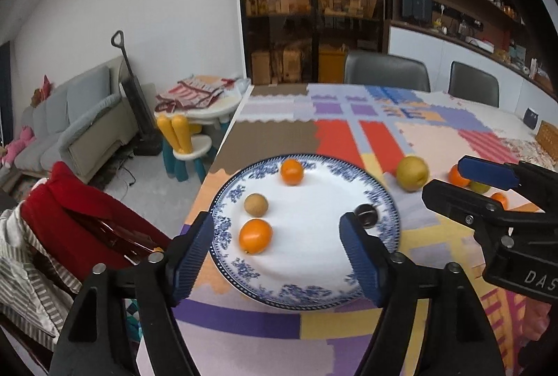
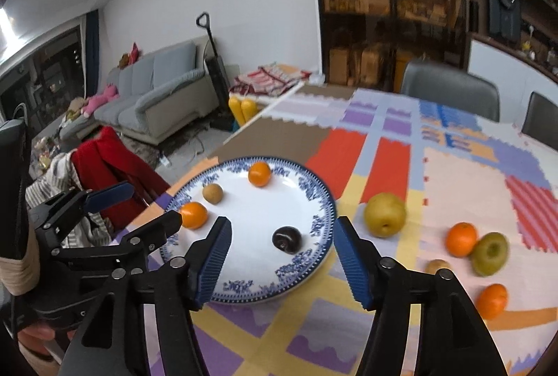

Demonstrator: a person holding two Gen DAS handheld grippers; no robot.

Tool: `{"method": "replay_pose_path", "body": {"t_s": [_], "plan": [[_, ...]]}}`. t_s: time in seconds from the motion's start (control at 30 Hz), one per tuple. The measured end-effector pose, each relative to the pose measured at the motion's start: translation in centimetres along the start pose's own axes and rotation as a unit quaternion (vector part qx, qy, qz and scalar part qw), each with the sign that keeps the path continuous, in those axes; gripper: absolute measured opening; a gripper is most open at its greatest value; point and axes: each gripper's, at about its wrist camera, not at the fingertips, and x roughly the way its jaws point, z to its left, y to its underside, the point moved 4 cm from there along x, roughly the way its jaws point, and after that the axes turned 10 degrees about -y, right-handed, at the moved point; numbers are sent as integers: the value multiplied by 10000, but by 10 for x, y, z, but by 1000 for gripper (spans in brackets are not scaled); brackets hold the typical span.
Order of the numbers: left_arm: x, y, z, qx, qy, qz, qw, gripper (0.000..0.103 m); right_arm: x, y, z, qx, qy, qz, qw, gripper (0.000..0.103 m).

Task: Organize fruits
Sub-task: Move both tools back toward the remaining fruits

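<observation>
A blue-rimmed white plate (image 1: 324, 275) (image 2: 258, 271) sits near the table's left edge. It holds two oranges (image 1: 255, 235) (image 1: 292, 171), a small brown fruit (image 1: 256, 204) and a dark plum (image 2: 286, 239). My left gripper (image 1: 277, 243) is open and empty above the plate's near side. My right gripper (image 2: 282, 257) is open and empty, its fingers on either side of the plum, above it. A yellow pear (image 2: 385, 215), two more oranges (image 2: 461, 239) (image 2: 492, 301), a green fruit (image 2: 489, 254) and a small brown fruit (image 2: 437, 266) lie on the mat to the right.
A colourful patchwork mat (image 2: 453, 173) covers the table. A chair with red cloth (image 1: 87, 219) stands at the table's left edge. Grey chairs (image 1: 387, 72) stand at the far side. A sofa and a child's table are on the floor to the left.
</observation>
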Motion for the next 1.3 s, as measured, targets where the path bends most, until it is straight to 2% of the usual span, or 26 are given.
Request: {"method": "replay_pose_path", "body": {"t_s": [0.17, 0.37, 0.63, 1.07, 1.3], "plan": [[-30, -6, -11, 47, -25, -253, 9997, 80, -39, 1, 3, -138, 155, -352, 9992, 68], [-63, -12, -28, 129, 7, -453, 9989, 84, -80, 3, -2, -219, 285, -608, 9975, 68], [-94, -18, -54, 168, 112, -476, 9987, 87, -123, 7, -22, -95, 525, -733, 9959, 70], [-109, -30, -114, 436, 605, -591, 9955, 87, -159, 16, -76, 356, 793, -720, 9936, 70], [-102, -23, -152, 618, 783, -562, 9934, 87, -168, 27, -105, 237, 972, -578, 9933, 70]]}}
